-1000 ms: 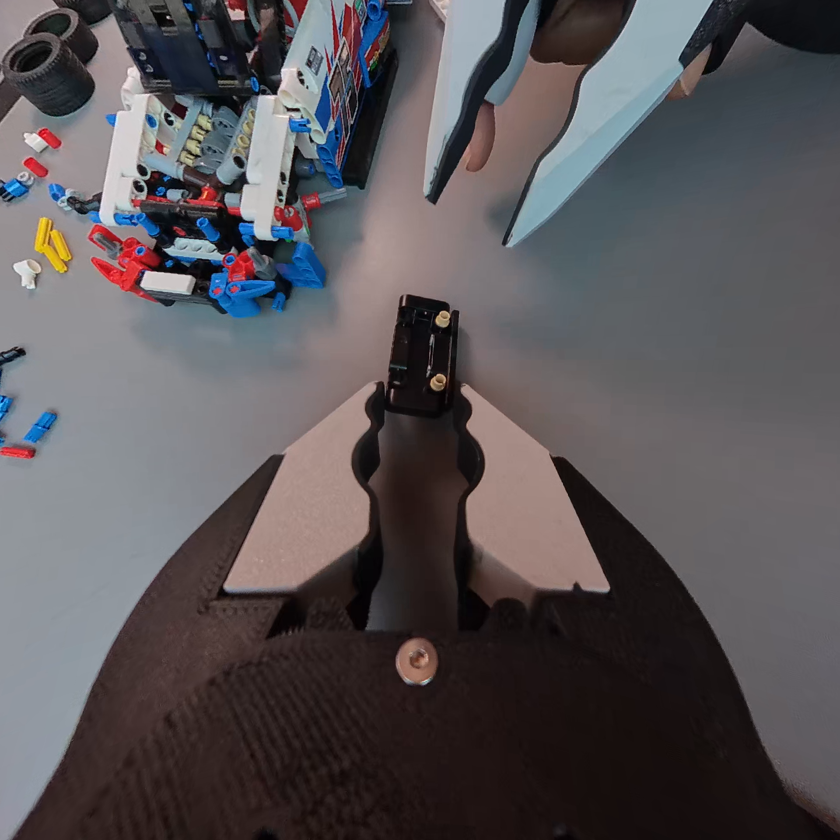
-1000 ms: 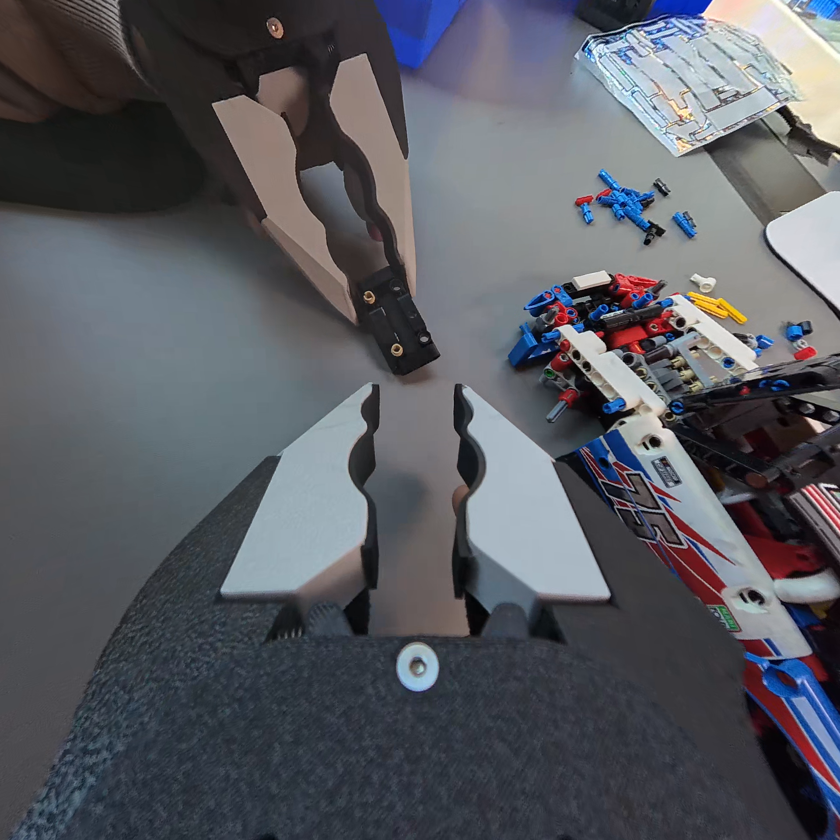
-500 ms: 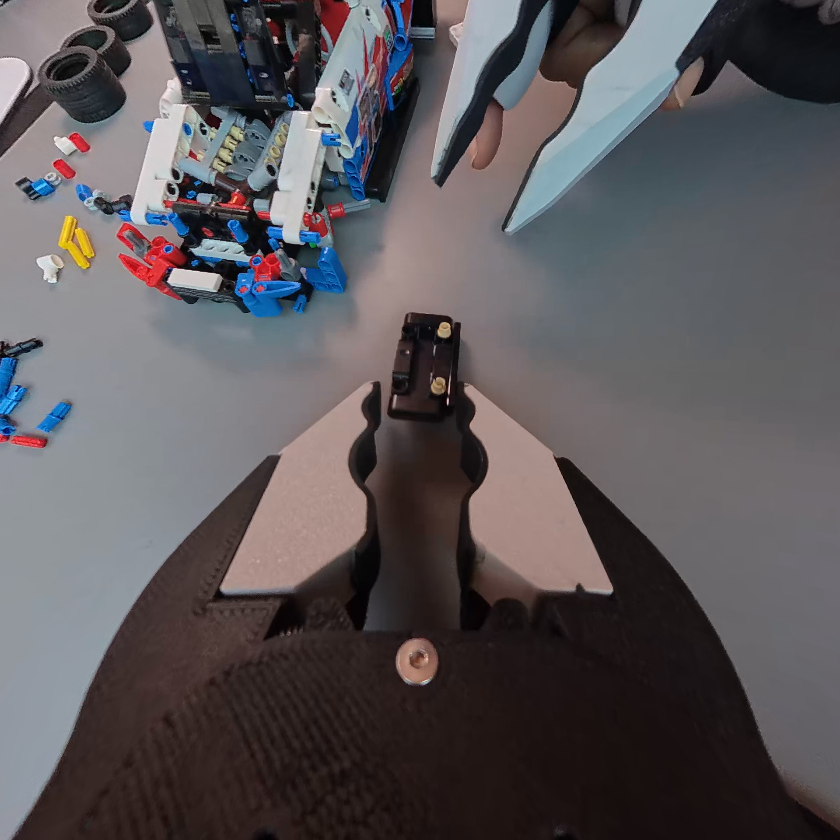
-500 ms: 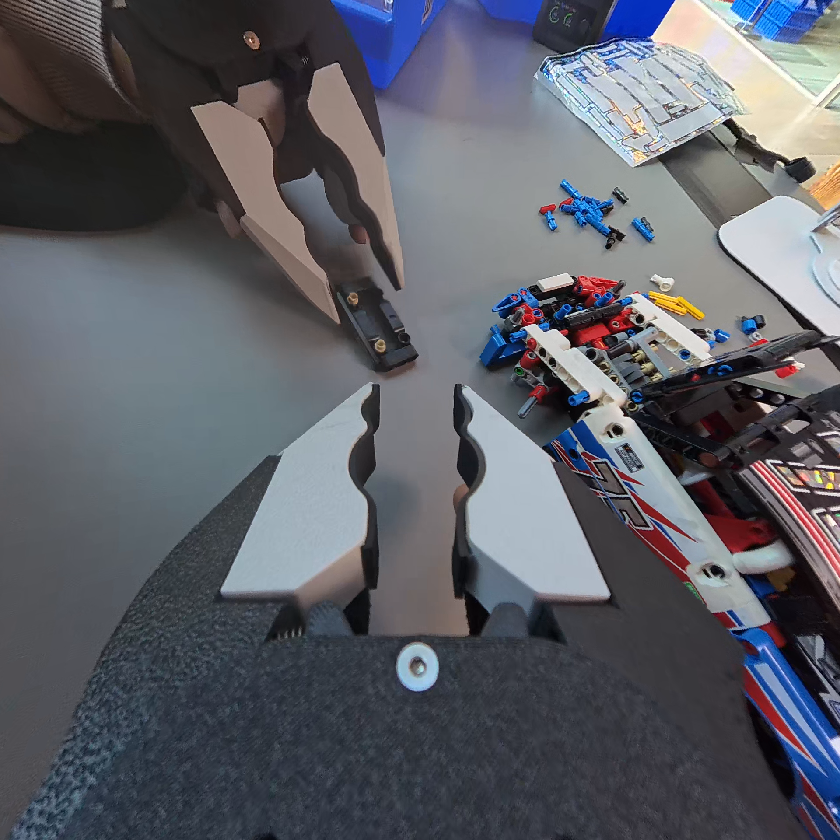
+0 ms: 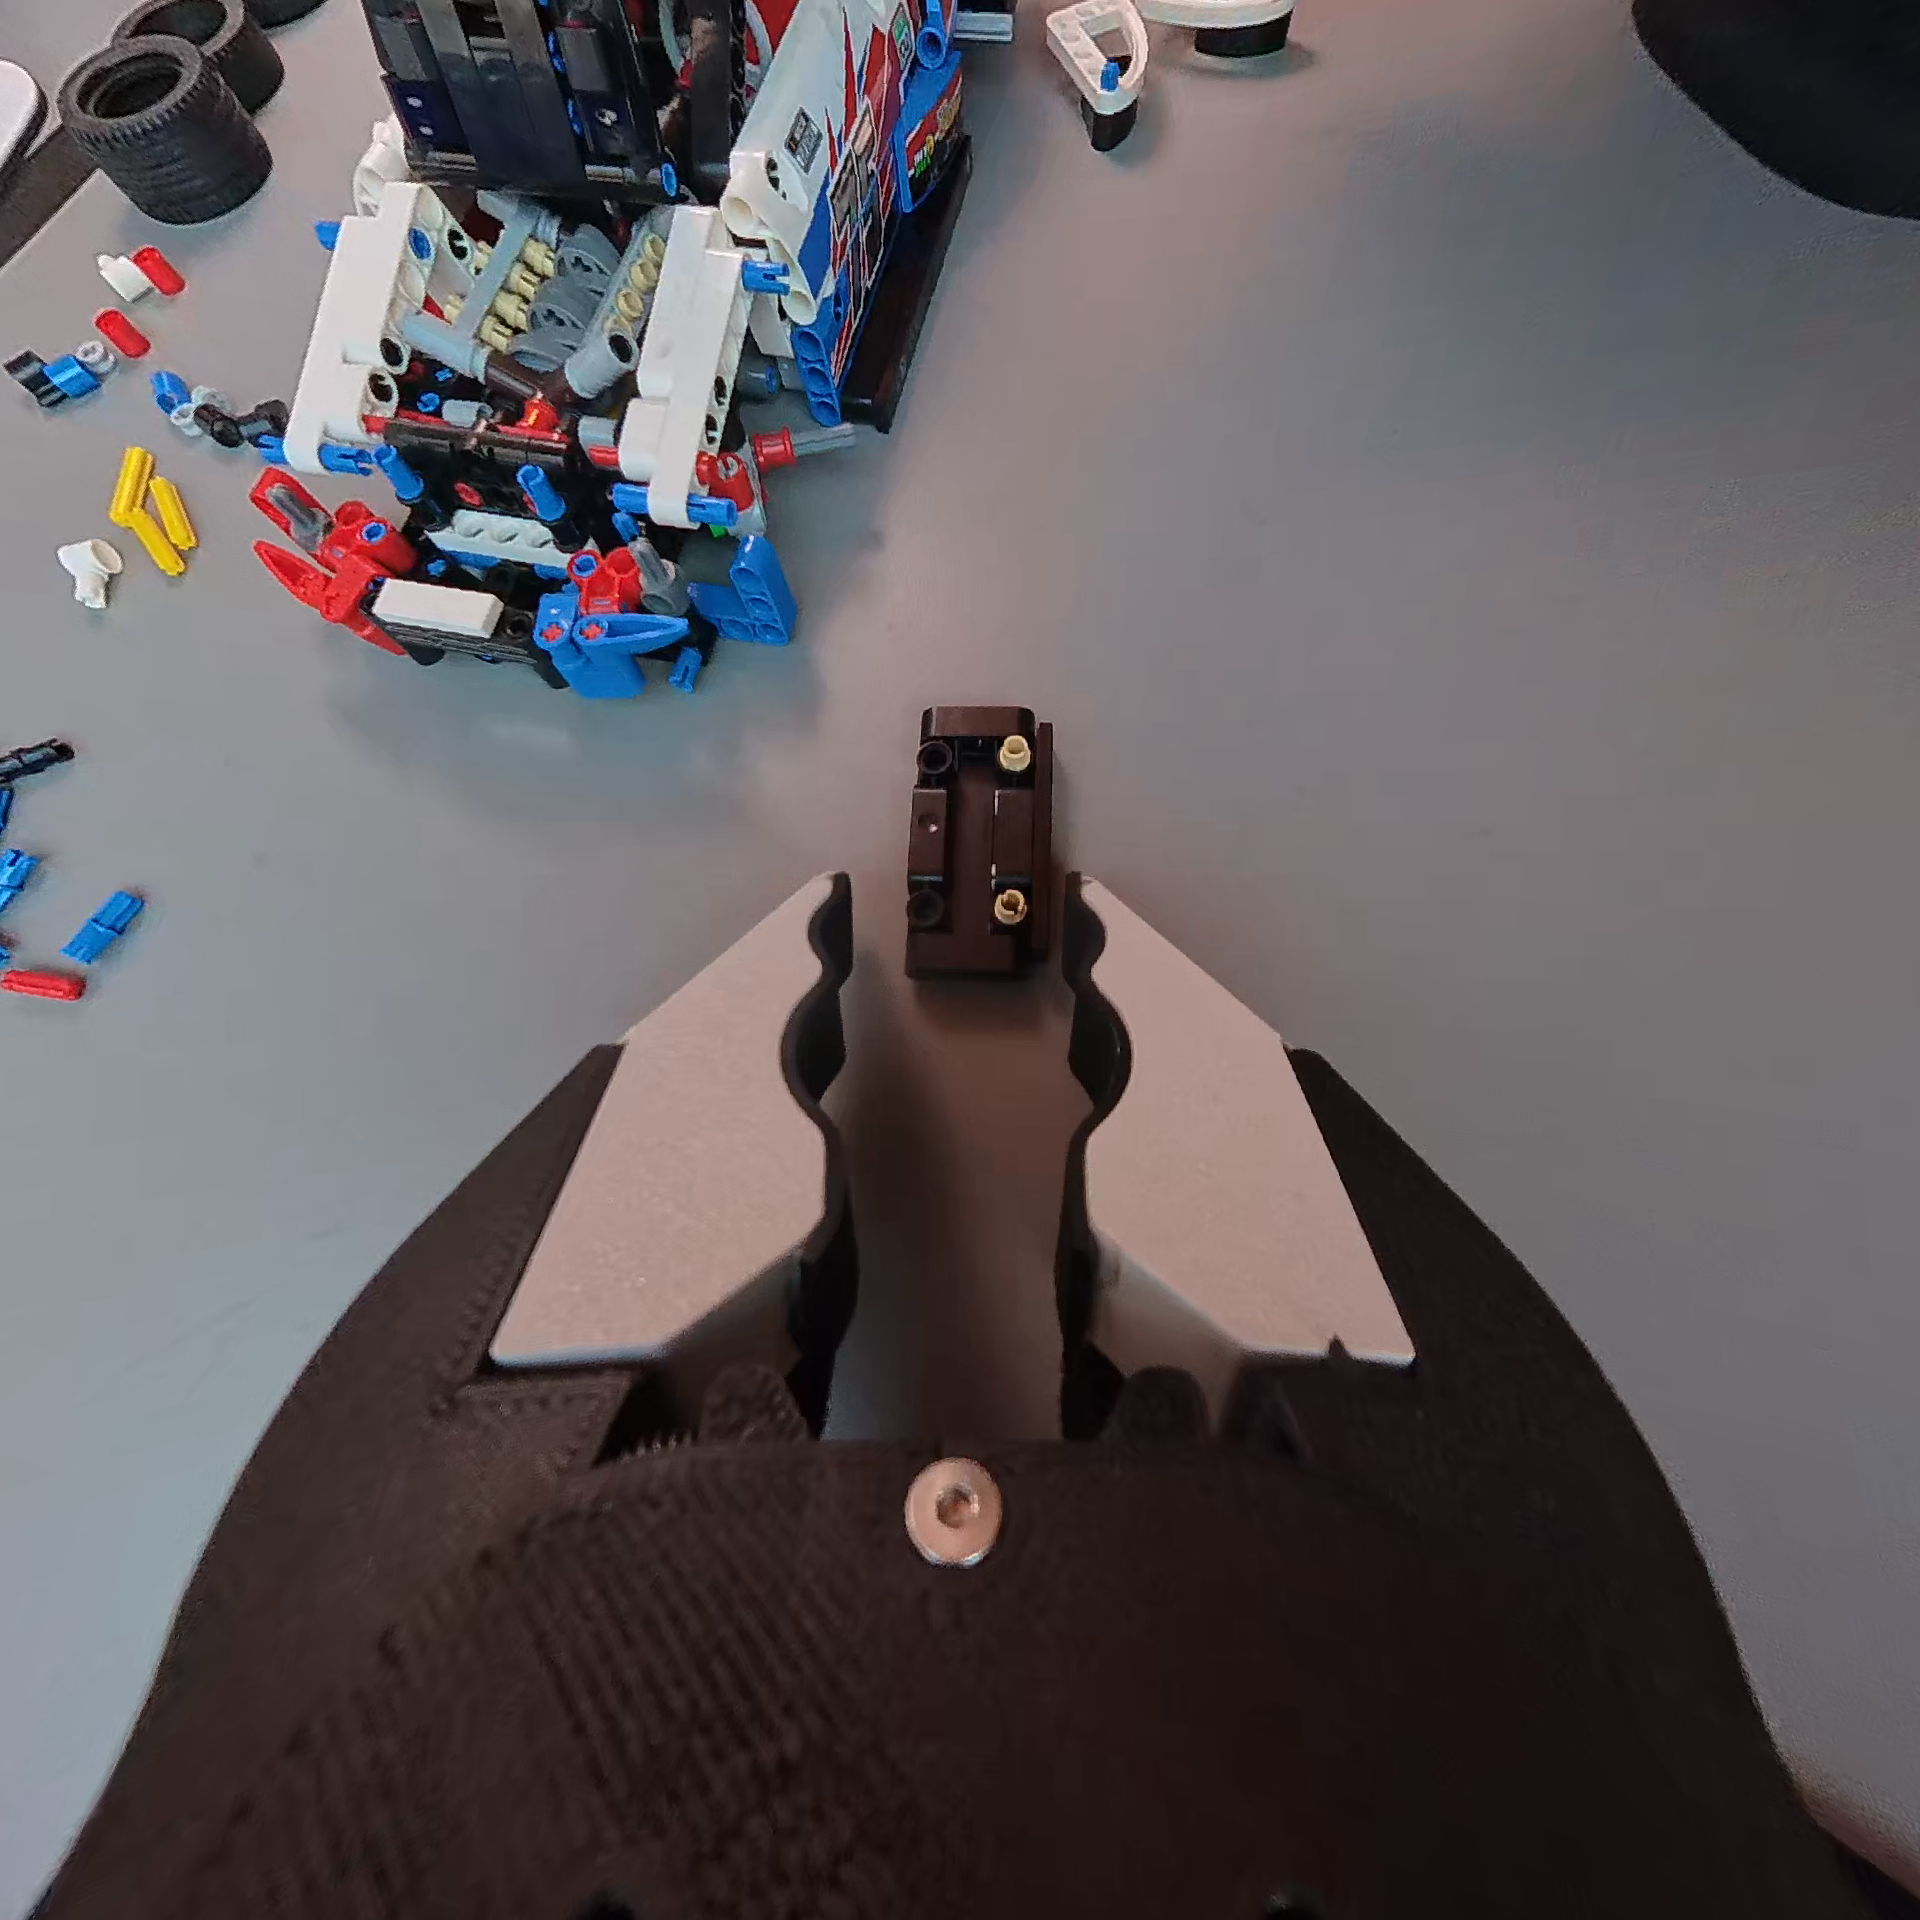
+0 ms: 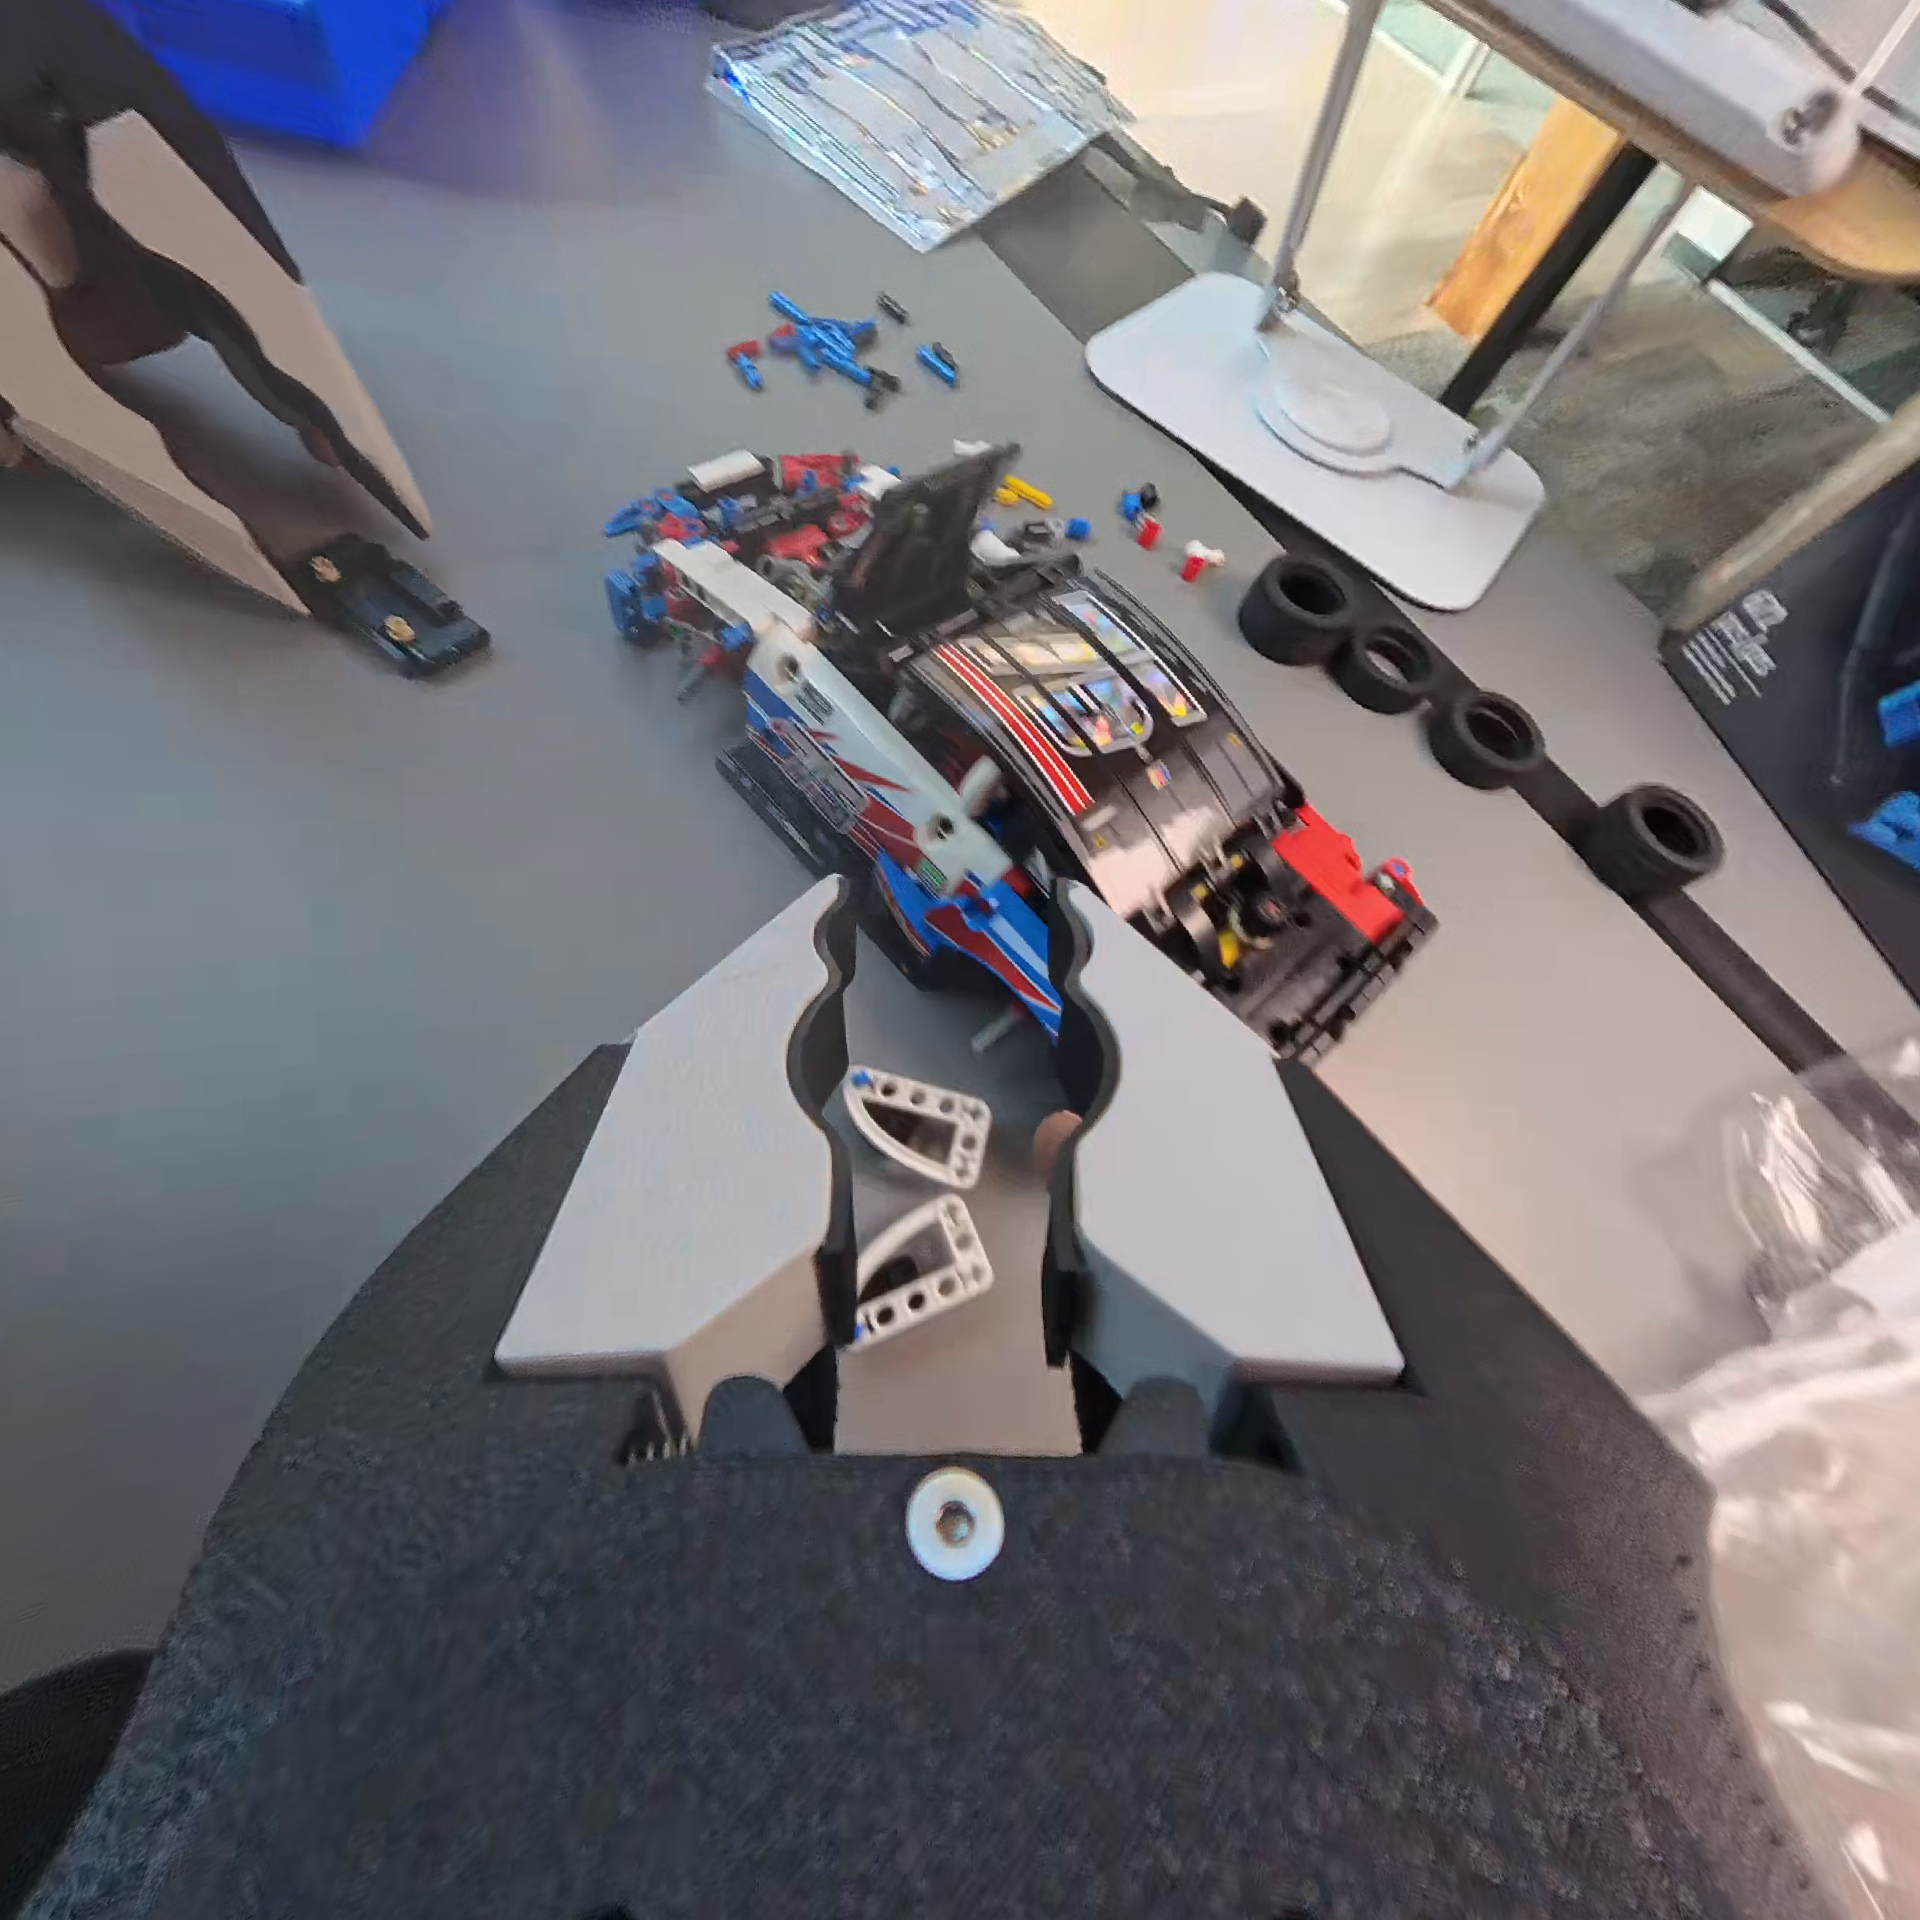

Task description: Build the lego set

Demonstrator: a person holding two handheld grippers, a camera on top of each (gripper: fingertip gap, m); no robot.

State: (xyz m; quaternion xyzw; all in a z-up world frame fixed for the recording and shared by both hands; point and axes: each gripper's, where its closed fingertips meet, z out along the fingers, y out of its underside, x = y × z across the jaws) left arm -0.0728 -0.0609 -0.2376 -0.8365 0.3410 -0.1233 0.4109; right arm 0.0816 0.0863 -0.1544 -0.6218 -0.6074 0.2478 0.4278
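Note:
A small black lego block with two tan pins (image 5: 977,842) lies flat on the grey table. My left gripper (image 5: 956,894) is open, with its fingertips on either side of the block's near end and a small gap on each side. My right gripper (image 6: 951,894) is open and empty, over the tail of the part-built red, white, blue and black lego car (image 6: 987,727). Two white triangular panels (image 6: 920,1127) lie between its fingers. In the right wrist view the left gripper (image 6: 364,571) and the block (image 6: 400,613) show at the far left. The car also shows in the left wrist view (image 5: 582,343).
Several black tyres (image 6: 1486,727) lie right of the car. Small loose pins (image 6: 831,343) lie beyond it, and more (image 5: 135,509) lie left of the car's front. A folded instruction sheet (image 6: 914,114), a grey stand base (image 6: 1320,416), a blue bin (image 6: 260,62) and plastic bags (image 6: 1818,1351) ring the table.
My left gripper has opened a little and the black block now lies loose on the table. My right gripper has drawn back and swung right, out of the left wrist view.

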